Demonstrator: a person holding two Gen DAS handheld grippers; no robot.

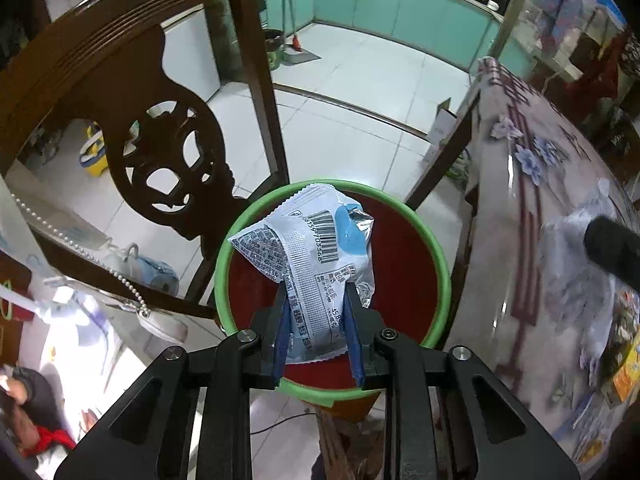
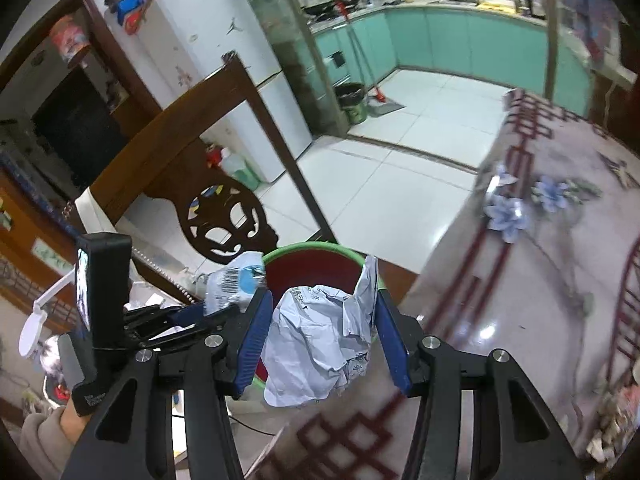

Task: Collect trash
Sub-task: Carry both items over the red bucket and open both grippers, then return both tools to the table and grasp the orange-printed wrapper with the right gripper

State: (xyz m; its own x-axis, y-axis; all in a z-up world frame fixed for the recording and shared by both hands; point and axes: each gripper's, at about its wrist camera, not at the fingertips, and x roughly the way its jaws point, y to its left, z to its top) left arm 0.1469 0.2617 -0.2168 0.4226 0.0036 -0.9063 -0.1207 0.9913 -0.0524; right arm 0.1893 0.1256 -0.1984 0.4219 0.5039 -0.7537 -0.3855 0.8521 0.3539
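Observation:
A red bin with a green rim [image 1: 434, 258] stands on the floor beside the table; it also shows in the right wrist view [image 2: 308, 249]. My left gripper [image 1: 316, 292] is shut on a white and blue snack wrapper [image 1: 308, 248] and holds it over the bin's opening. The wrapper also shows in the right wrist view [image 2: 234, 282], with the left gripper [image 2: 188, 314] beside the bin. My right gripper [image 2: 320, 296] is shut on crumpled white paper [image 2: 320, 340], at the table's edge just short of the bin.
A dark carved wooden chair [image 1: 160, 152] stands left of the bin, with a beaded bag on its seat. The flower-patterned table [image 2: 540, 280] lies to the right, with packets at its near right corner. White tiled floor and a teal kitchen lie beyond.

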